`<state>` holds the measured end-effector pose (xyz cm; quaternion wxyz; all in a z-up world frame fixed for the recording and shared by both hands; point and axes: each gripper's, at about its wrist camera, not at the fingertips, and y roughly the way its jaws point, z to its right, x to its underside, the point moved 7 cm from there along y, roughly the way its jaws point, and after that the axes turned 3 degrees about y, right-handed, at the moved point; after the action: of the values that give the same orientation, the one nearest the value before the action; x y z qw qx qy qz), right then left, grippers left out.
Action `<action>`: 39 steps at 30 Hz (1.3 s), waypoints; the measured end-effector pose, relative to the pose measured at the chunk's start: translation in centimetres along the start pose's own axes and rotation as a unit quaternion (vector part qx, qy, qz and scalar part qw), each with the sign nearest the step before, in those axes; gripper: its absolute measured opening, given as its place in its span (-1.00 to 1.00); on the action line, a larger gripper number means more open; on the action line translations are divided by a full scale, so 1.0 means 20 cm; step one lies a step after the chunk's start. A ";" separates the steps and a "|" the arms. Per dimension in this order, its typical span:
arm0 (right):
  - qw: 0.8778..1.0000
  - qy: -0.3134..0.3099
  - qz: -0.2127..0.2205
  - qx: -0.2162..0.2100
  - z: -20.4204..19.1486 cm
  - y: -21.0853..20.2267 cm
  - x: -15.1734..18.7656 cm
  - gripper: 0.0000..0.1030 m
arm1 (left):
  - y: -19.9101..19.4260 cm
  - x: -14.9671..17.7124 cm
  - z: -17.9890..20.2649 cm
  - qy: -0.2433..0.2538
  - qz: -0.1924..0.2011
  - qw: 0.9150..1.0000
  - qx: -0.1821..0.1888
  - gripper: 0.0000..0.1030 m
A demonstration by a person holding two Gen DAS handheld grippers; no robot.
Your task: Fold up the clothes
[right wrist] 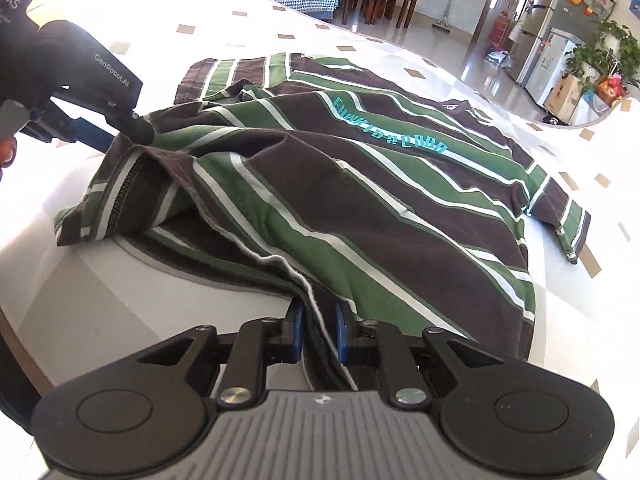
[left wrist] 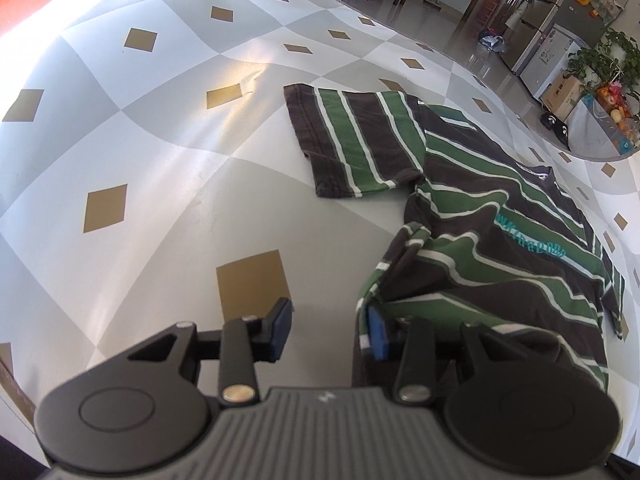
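On a counter point(left wrist: 120, 128) with a grey, white and gold diamond pattern lies a striped T-shirt point(right wrist: 400, 208), its near hem pinched in the right gripper's point(right wrist: 318, 330) jaws, the left gripper's point(left wrist: 330, 328) jaws spread beside the hem's corner.

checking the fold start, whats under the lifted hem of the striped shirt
Under the raised hem of the striped shirt there is a dark gap showing the shirt's lower layer and the patterned tablecloth. Deeper inside is covered by fabric.
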<state>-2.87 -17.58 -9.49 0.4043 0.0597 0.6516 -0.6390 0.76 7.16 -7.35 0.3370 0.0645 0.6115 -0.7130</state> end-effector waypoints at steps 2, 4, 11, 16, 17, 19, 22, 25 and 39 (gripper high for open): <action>1.000 0.005 -0.002 -0.011 0.00 -0.01 0.01 -0.57 | -0.02 0.00 0.00 -0.006 0.002 1.000 0.008 -0.07; 1.000 0.008 0.002 -0.025 -0.02 -0.03 0.00 -0.36 | -0.04 0.00 0.01 -0.010 0.004 1.000 0.021 0.26; 0.996 -0.055 0.051 -0.039 -0.15 -0.11 -0.02 -0.14 | -0.10 0.05 0.07 0.018 -0.003 0.999 0.035 0.79; 0.994 -0.071 0.062 -0.062 -0.23 -0.11 -0.04 -0.12 | -0.06 0.12 0.08 0.011 -0.030 0.999 0.032 0.85; 0.993 -0.075 0.064 -0.065 -0.24 -0.10 -0.04 -0.12 | -0.05 0.12 0.08 0.012 -0.032 0.999 0.031 0.87; 0.992 -0.085 0.069 -0.066 -0.27 -0.10 -0.05 -0.11 | -0.04 0.13 0.08 0.016 -0.035 0.999 0.028 0.88; 0.990 -0.100 0.073 -0.067 -0.30 -0.08 -0.05 -0.08 | -0.03 0.14 0.08 0.019 -0.038 0.999 0.026 0.88; 0.990 -0.107 0.069 -0.065 -0.33 -0.04 -0.05 -0.06 | -0.02 0.15 0.09 0.027 -0.036 0.999 0.021 0.92; 0.993 -0.025 0.081 -0.080 -0.24 -0.02 -0.12 -0.91 | -0.04 0.13 0.18 0.063 -0.013 0.996 0.058 -0.21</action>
<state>-3.66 -12.28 -8.45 0.4742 0.0640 0.6832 -0.5516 -0.53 2.73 -7.12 0.2841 0.1206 0.5903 -0.7458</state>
